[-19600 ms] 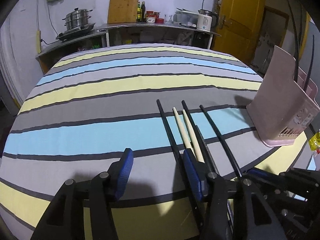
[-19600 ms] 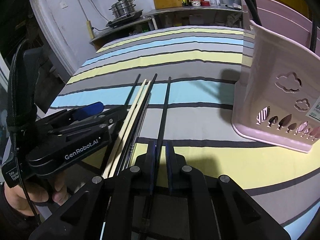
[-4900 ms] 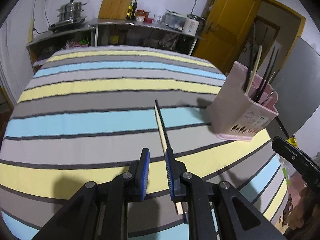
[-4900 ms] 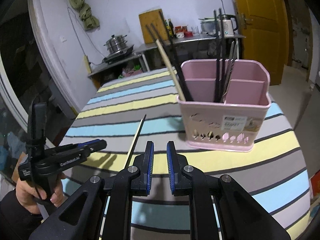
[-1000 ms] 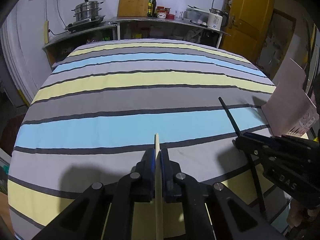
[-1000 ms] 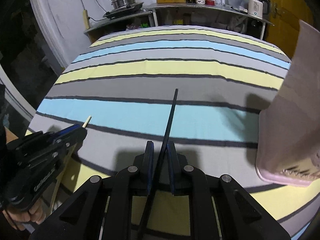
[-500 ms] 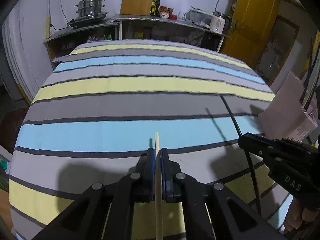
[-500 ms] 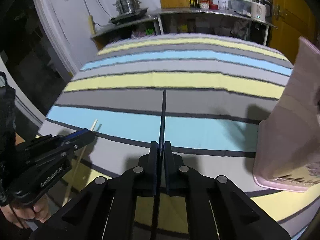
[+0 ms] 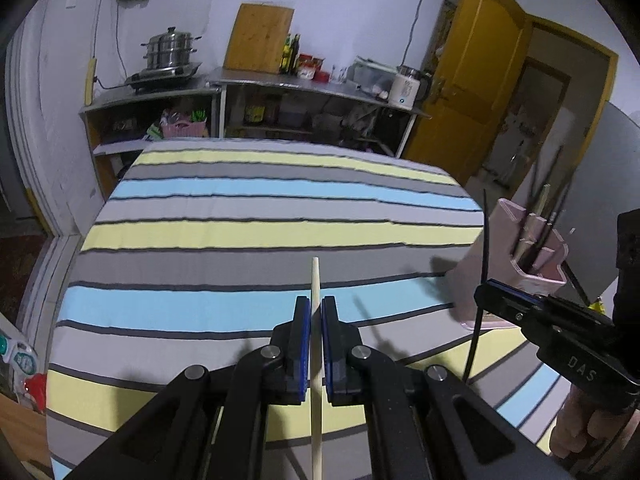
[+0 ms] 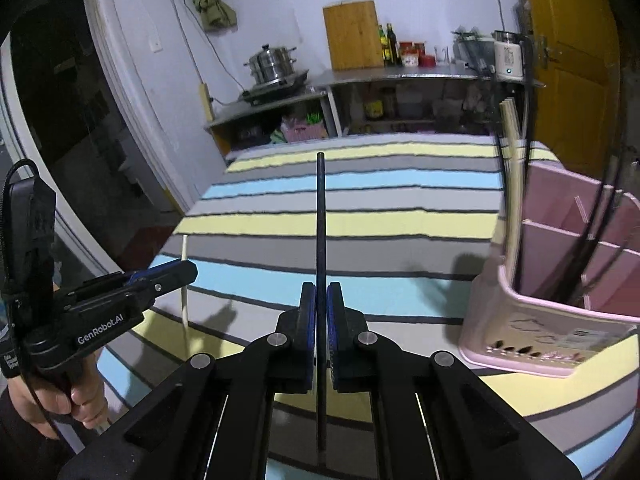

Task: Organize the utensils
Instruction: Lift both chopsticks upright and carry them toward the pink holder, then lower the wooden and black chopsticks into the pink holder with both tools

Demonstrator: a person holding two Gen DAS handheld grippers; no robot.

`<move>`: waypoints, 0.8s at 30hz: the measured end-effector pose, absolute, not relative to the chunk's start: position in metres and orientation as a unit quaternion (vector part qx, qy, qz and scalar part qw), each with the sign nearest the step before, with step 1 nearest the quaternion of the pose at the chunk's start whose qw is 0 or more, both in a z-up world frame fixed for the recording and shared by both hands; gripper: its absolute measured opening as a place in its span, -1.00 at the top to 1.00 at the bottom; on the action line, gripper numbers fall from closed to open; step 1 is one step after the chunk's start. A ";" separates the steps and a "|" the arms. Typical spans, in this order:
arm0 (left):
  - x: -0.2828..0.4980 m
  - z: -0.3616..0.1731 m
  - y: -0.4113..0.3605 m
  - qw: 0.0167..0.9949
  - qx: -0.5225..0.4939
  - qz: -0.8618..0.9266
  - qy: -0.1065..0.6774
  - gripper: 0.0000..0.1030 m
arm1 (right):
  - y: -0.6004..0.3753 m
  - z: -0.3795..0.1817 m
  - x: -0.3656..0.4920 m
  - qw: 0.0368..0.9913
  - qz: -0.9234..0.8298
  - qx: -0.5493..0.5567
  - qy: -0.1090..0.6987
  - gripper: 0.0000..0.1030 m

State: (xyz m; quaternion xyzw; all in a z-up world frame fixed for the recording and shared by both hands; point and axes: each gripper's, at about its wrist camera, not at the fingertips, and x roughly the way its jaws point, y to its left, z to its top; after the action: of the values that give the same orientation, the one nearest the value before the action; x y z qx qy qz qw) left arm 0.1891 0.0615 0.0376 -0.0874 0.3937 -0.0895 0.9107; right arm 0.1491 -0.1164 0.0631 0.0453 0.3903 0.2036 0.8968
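Note:
My left gripper point(image 9: 315, 308) is shut on a pale wooden chopstick point(image 9: 315, 280), which sticks out past the blue pads above the striped tablecloth point(image 9: 240, 240). My right gripper point(image 10: 320, 294) is shut on a black chopstick point(image 10: 320, 216), held clear of the cloth and pointing away from me. The right wrist view also shows the left gripper point(image 10: 182, 270) at the left with the wooden chopstick point(image 10: 184, 280) hanging below it. The pink utensil holder point(image 10: 560, 312) stands at the right, with several dark chopsticks and a wooden one upright in its compartments. It appears in the left wrist view as the pink holder point(image 9: 516, 264).
A person's hand point(image 10: 52, 400) grips the left tool's handle. Beyond the table stand metal shelves point(image 9: 280, 96) with a steamer pot point(image 9: 170, 52), a wooden cutting board point(image 9: 258, 38), bottles and a kettle. A yellow door point(image 9: 476, 92) is at the back right.
Both grippers have risen off the cloth, each carrying its chopstick. The right jaws, slightly apart around the black chopstick a second ago, have closed on it. The holder's top has come into view.

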 end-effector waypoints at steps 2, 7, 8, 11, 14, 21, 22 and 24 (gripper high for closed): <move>0.184 0.047 0.059 0.913 -0.086 -0.094 0.387 0.90 | -0.121 0.070 0.144 0.899 0.203 0.050 0.384 0.89; 0.174 0.065 0.053 0.916 -0.086 -0.107 0.376 0.90 | -0.131 0.085 0.131 0.906 0.202 0.059 0.367 0.89; 0.172 0.069 0.051 0.917 -0.086 -0.110 0.373 0.90 | -0.133 0.088 0.128 0.907 0.202 0.060 0.364 0.89; 0.167 0.080 0.047 0.919 -0.086 -0.117 0.367 0.90 | -0.140 0.097 0.121 0.911 0.201 0.065 0.355 0.89; 0.163 0.088 0.041 0.920 -0.082 -0.122 0.362 0.90 | -0.145 0.103 0.117 0.913 0.200 0.070 0.348 0.89; 0.155 0.098 0.027 0.921 -0.073 -0.136 0.359 0.90 | -0.159 0.110 0.106 0.917 0.194 0.079 0.338 0.89; 0.154 0.099 0.025 0.920 -0.073 -0.139 0.358 0.90 | -0.161 0.111 0.104 0.918 0.193 0.080 0.337 0.89; 0.151 0.102 0.018 0.920 -0.072 -0.146 0.358 0.90 | -0.166 0.113 0.101 0.920 0.190 0.083 0.334 0.89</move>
State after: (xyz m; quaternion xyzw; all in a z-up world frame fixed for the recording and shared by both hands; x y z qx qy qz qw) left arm 0.1508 0.0183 0.1022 -0.0716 0.3577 -0.1463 0.9195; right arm 0.1006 -0.1661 0.1134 0.0830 0.3336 0.1902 0.9196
